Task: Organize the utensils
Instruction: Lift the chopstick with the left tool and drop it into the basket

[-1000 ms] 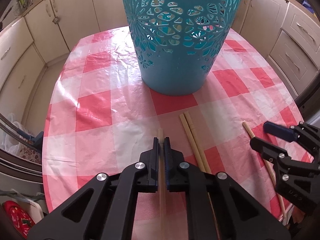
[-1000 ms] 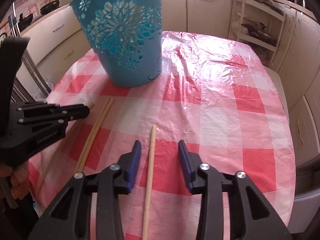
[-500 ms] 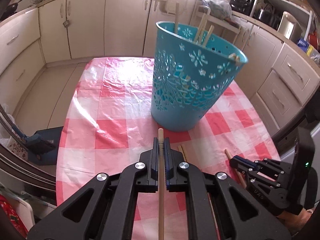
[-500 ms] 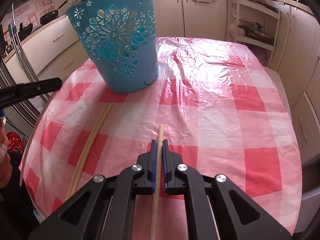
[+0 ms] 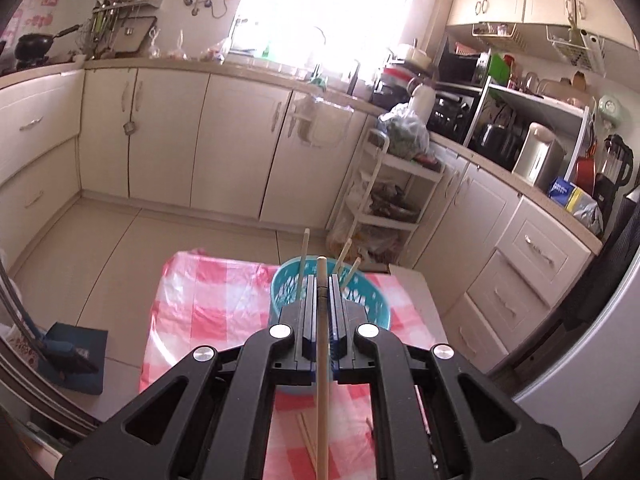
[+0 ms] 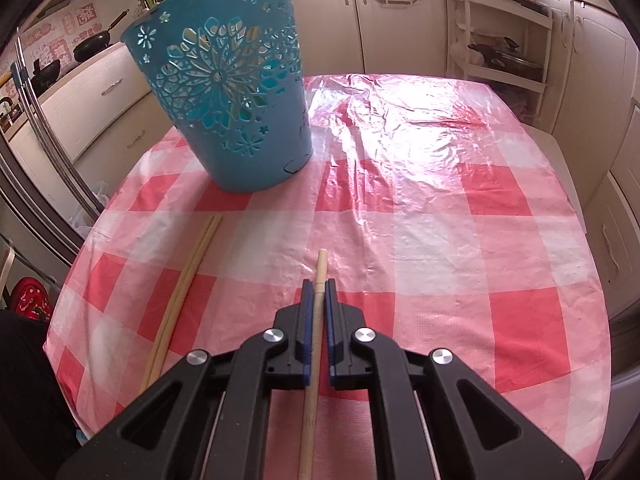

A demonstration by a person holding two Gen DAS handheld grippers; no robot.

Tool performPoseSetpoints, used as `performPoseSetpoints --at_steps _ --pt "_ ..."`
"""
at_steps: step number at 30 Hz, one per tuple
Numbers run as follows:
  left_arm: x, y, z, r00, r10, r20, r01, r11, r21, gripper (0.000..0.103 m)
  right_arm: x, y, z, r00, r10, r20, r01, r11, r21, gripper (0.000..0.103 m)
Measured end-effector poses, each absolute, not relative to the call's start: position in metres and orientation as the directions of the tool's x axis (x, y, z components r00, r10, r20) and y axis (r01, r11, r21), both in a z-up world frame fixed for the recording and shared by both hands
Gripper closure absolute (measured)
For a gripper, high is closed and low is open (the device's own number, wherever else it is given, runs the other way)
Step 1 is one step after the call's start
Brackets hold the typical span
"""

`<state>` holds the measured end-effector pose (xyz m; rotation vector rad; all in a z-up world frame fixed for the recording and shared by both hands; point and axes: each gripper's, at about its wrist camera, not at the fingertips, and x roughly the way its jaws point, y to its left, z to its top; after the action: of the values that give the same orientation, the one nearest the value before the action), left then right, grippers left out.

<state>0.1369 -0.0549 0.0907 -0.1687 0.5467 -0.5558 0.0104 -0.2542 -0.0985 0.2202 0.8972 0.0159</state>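
My left gripper (image 5: 321, 280) is shut on a wooden chopstick (image 5: 321, 380) and hangs high over the table, above the blue cut-out basket (image 5: 372, 304). Several chopsticks (image 5: 303, 256) stand up out of that basket. My right gripper (image 6: 319, 285) is low over the red-and-white checked cloth (image 6: 440, 216), shut on another chopstick (image 6: 316, 340) whose tip pokes out ahead of the pads. A pair of chopsticks (image 6: 184, 292) lies on the cloth to its left, in front of the basket (image 6: 228, 84).
Cream kitchen cabinets (image 5: 168, 140) ring the table. A white shelf trolley (image 5: 392, 200) stands past the table's far end. A blue dustpan (image 5: 72, 356) lies on the floor at the left. A person's dark sleeve (image 6: 28, 384) shows at the left edge.
My left gripper rose steeply with its chopstick, from table level to above the basket rim, and tipped up. My right gripper shut on the chopstick lying between its fingers.
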Motion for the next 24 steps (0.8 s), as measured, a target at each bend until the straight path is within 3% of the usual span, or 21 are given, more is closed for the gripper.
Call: performPoseSetpoints --at_steps 11,24 --pt "0.210 -0.097 0.134 0.810 -0.507 -0.296 0.401 0.846 -0.351 0.098 0.010 -0.251 -0.099 0.631 0.086 -0.771 0.073 0.983 0.169 0.097" --pt "0.258 -0.122 0.063 0.820 -0.446 -0.359 0.326 0.879 -0.349 0.098 0.012 -0.251 -0.099 0.630 0.093 -0.771 0.071 0.982 0.177 0.096"
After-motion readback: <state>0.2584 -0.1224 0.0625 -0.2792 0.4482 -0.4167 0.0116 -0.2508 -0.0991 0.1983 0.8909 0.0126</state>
